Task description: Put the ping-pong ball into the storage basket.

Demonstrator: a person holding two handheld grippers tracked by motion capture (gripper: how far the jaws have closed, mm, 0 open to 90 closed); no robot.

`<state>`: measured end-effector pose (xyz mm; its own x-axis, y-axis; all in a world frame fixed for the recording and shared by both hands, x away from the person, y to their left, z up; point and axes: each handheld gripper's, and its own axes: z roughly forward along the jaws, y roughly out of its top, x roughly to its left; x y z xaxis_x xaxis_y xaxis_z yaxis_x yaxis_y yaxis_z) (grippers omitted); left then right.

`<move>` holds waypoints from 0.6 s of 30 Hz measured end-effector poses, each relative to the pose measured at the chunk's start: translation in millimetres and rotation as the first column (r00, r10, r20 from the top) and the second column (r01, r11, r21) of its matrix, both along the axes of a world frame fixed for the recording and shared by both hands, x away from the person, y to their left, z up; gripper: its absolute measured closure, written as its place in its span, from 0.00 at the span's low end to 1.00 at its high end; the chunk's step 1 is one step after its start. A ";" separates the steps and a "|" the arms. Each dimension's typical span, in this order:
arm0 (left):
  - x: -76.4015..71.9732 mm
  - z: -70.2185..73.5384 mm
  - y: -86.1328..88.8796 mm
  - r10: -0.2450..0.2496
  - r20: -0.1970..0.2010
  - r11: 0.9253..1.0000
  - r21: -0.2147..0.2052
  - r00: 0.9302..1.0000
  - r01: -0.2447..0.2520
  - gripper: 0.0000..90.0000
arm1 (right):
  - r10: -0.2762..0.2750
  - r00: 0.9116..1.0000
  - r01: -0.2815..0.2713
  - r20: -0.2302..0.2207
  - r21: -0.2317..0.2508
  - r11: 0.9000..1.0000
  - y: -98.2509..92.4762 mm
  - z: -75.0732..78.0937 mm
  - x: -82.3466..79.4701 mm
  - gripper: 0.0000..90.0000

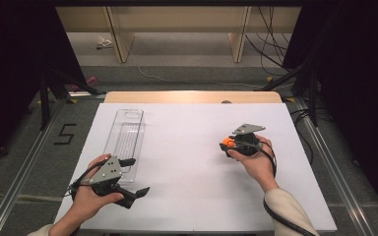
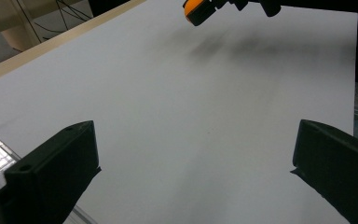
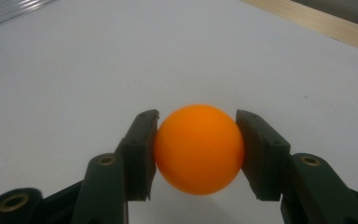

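One orange ball sits pinched in your right gripper, well right of the clear tray, beside which your left gripper waits spread.

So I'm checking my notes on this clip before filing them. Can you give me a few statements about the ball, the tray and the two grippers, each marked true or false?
1. The right gripper is shut on the orange ball. True.
2. The left gripper holds a second ball. False: its jaws stand wide apart with nothing between them.
3. The clear plastic tray lies on the left part of the white table. True.
4. The orange ball rests inside the clear plastic tray. False: it is between the right gripper's jaws, well to the right of the tray.
5. The clear plastic tray is full of balls. False: no ball can be seen in it.
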<state>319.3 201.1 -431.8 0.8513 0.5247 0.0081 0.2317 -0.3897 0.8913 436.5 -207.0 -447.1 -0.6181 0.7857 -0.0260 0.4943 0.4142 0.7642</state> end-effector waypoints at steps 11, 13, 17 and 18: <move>-0.1 0.0 0.0 -0.002 -0.001 1.000 0.001 1.000 0.002 0.00 | 0.014 1.000 -0.014 0.002 0.004 1.000 6.0 1.1 -1.8 0.57; -0.1 0.0 -0.1 -0.001 0.000 1.000 0.001 1.000 0.001 0.00 | 0.018 1.000 -0.018 0.002 0.004 1.000 6.9 1.3 -2.1 0.57; -0.1 -0.1 -0.2 -0.001 -0.001 1.000 0.001 1.000 0.001 0.00 | 0.023 1.000 -0.023 0.005 0.005 1.000 8.6 1.7 -2.6 0.57; -0.1 -0.1 -0.2 -0.001 0.000 1.000 0.001 1.000 0.001 0.00 | 0.025 1.000 -0.026 0.008 0.005 1.000 8.9 1.8 -2.6 0.57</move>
